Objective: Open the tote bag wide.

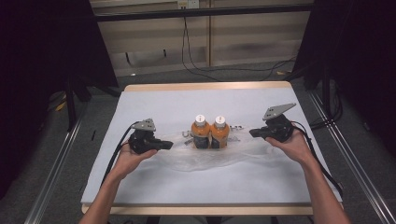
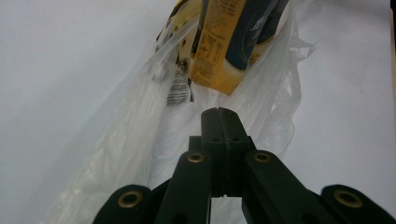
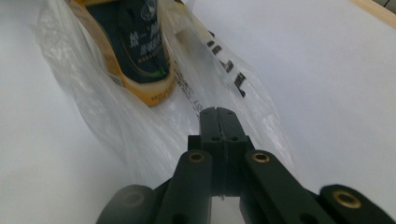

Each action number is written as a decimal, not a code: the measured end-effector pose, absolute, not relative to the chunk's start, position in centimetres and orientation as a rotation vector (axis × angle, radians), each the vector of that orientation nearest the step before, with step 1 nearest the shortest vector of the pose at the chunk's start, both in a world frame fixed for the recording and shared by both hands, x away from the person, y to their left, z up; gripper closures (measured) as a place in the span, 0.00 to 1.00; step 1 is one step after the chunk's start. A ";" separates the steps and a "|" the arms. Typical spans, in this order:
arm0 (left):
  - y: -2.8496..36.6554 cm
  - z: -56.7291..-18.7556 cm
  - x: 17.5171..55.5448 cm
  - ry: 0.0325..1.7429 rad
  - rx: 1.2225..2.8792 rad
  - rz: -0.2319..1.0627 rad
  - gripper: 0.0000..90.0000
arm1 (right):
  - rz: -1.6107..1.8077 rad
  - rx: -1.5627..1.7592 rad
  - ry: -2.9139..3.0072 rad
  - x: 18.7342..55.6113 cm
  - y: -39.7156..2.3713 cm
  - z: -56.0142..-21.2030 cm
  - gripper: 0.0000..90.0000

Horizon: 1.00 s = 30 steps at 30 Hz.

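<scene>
Two orange bottles (image 1: 210,133) with white caps stand side by side on a clear plastic bag (image 1: 196,158) in the middle of the white table cover. My left gripper (image 1: 169,145) is at the bag's left end and my right gripper (image 1: 252,133) at its right end, and both point inward at the bottles. In the left gripper view the black jaws (image 2: 219,114) are pressed together with the film (image 2: 140,130) drawn up to their tip, below a bottle's base (image 2: 224,51). The right gripper's jaws (image 3: 219,113) are likewise shut where the bag's printed edge (image 3: 219,60) meets them, beside a dark-labelled bottle (image 3: 140,51).
The white cover (image 1: 280,182) spreads over a wooden-edged table (image 1: 205,87). Black cables (image 1: 116,154) trail from both grippers toward the person. Dark stands and a metal rail (image 1: 56,158) flank the table, and cables lie on the floor (image 1: 224,70) behind it.
</scene>
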<state>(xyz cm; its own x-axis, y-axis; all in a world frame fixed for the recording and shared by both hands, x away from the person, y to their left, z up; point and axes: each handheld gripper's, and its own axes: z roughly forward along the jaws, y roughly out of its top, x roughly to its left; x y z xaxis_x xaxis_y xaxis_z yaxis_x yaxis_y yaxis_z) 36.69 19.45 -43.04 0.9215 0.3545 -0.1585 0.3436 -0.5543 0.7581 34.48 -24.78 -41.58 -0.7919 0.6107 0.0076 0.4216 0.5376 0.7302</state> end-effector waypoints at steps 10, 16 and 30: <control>16.2 -43.0 35.9 0.437 2.203 -0.008 1.00 | 1.202 0.863 2.514 35.1 -23.1 -40.9 1.00; 13.5 -42.6 35.4 0.383 2.177 -0.005 1.00 | 1.195 0.809 2.567 36.3 -20.6 -41.1 1.00; 8.3 -43.4 35.2 0.317 2.174 0.027 1.00 | 1.171 0.815 2.650 39.7 -17.8 -42.5 1.00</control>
